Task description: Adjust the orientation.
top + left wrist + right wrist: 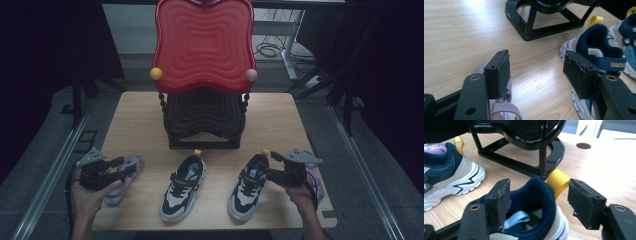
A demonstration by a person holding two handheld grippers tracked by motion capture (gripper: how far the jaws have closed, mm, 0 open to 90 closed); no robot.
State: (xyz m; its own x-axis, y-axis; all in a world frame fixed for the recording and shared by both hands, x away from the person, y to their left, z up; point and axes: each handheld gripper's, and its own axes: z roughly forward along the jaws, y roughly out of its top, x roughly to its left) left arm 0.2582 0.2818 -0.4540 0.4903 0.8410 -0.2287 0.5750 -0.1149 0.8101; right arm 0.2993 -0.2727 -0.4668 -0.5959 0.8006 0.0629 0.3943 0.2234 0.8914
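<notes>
Two navy and white sneakers stand on the wooden table (140, 120), toes toward the front edge: the left sneaker (184, 187) and the right sneaker (247, 190). My right gripper (270, 167) is at the right sneaker's heel. In the right gripper view its jaws straddle the navy heel collar (534, 192) beside the yellow pull loop (557, 181), and the pads stand off it. My left gripper (125, 167) hovers open over a purple sandal (134, 163) at the table's left. Nothing lies between its pads (499, 75), and the left sneaker (599, 47) is beyond the right jaw.
A shoe rack with a red wavy top shelf (204, 45) and a black lower shelf (204, 115) stands at the middle back of the table. Its black base (524, 162) is just behind the sneakers. A second purple sandal (318, 190) lies under the right hand.
</notes>
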